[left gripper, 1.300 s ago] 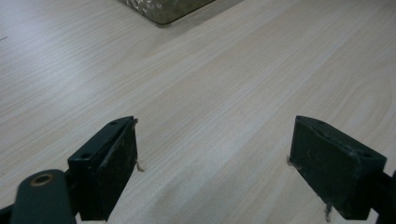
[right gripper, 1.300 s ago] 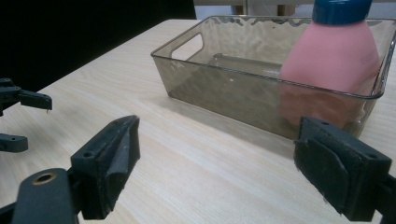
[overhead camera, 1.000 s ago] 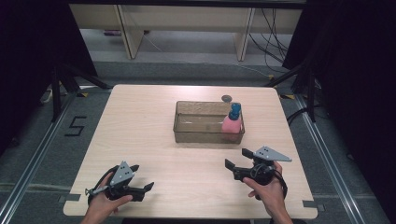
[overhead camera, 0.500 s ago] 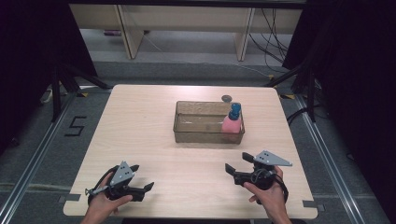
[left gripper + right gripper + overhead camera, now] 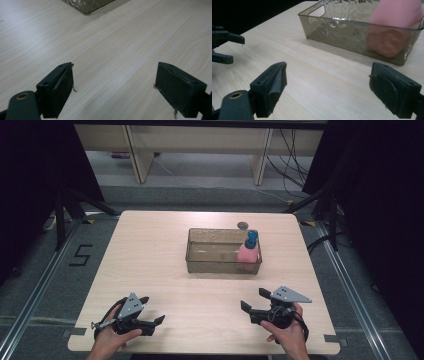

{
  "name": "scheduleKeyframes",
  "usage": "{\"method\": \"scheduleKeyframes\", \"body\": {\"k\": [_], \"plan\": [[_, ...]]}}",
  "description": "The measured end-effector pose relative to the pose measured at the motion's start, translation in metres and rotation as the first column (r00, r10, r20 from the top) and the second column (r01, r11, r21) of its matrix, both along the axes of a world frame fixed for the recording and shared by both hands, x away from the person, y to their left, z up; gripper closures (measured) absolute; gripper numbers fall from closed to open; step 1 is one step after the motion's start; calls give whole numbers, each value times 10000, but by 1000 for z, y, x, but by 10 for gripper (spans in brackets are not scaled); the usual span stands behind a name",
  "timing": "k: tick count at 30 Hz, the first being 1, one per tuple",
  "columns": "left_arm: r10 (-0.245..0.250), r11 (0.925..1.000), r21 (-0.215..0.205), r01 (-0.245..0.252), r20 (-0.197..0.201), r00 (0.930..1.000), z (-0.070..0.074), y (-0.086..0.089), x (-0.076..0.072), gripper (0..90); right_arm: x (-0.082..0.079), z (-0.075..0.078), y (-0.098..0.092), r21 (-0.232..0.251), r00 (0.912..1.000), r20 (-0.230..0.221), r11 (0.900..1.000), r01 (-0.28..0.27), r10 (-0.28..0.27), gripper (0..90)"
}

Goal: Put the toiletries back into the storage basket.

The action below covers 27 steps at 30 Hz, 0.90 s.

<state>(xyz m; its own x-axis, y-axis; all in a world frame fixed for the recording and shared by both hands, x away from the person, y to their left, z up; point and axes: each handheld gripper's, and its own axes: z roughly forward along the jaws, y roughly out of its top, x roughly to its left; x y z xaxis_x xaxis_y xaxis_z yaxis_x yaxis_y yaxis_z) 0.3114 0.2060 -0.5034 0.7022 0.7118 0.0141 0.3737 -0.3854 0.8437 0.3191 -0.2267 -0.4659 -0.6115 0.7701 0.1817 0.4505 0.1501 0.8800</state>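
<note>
A smoky clear plastic bin (image 5: 215, 264) stands at the middle of the wooden table (image 5: 150, 250). A pink bottle (image 5: 247, 253) with a blue cap stands upright in the bin's right end. My left gripper (image 5: 152, 309) rests open near the front left edge, nothing between its jaws (image 5: 115, 92). My right gripper (image 5: 254, 299) is open near the front right, pointing left and toward the bin. In the right gripper view its own jaws (image 5: 328, 92) stand wide apart before the bin (image 5: 337, 30) and the pink bottle (image 5: 392, 40).
A small dark round object (image 5: 243, 225) lies on the table just behind the bin. The left gripper (image 5: 224, 47) appears far off in the right gripper view. Bare tabletop lies between the grippers and the bin. Shelving and cables stand beyond the table.
My right gripper has drifted slightly back toward the table's front edge. The left gripper, bin and bottle have not moved.
</note>
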Motion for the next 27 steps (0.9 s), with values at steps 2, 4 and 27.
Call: {"method": "scheduleKeyframes", "body": {"k": [2, 4, 27], "plan": [[-11, 10000, 5, 11, 0, 10000, 0, 0, 0, 148, -2, -1, 1, 196, 9999, -169, 9998, 6, -3, 155], [-14, 10000, 3, 14, 3, 10000, 0, 0, 0, 148, -3, 0, 1, 14, 9998, -187, 10000, -24, 24, 155], [-92, 9999, 79, 92, -1, 10000, 0, 0, 0, 148, -17, -8, 1, -404, 9996, -230, 9991, -140, 130, 155]]}}
